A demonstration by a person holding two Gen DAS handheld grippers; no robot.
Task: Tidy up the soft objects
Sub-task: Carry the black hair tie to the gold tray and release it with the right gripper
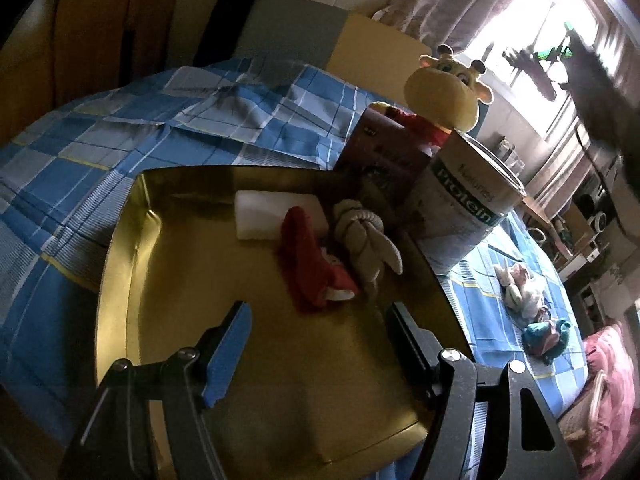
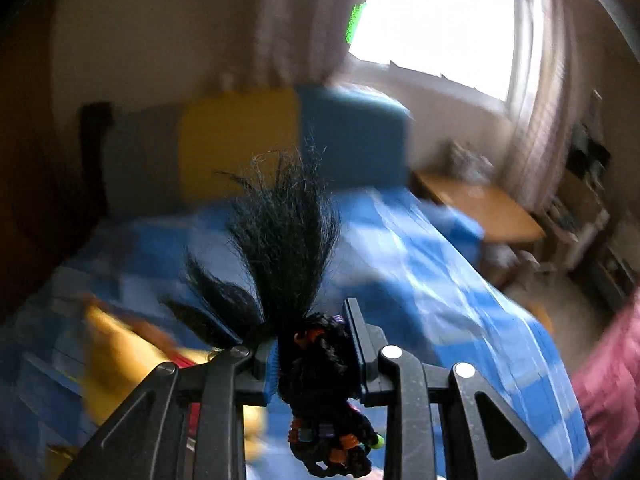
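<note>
My left gripper point(image 1: 320, 320) is open above a gold tray point(image 1: 132, 240) on the bed, with nothing between its blue pads. In the tray lie a white foam block point(image 1: 260, 210), a red soft toy point(image 1: 308, 264) and a beige knotted cloth toy point(image 1: 360, 236). My right gripper point(image 2: 314, 344) is shut on a black hairpiece point(image 2: 288, 232) with braids and coloured beads, held high above the bed; the view is blurred. In the left wrist view that dark tuft point(image 1: 600, 92) sweeps past the window. More soft toys point(image 1: 520, 284) and a teal one point(image 1: 546, 334) lie on the bedsheet.
A yellow giraffe plush point(image 1: 448, 88) sits behind a dark red box point(image 1: 384, 144) and a protein tin point(image 1: 468, 204) at the tray's right edge. The blue checked bedsheet point(image 1: 80, 168) spreads left. A wooden side table point(image 2: 484, 204) and shelves point(image 1: 592, 216) stand by the window.
</note>
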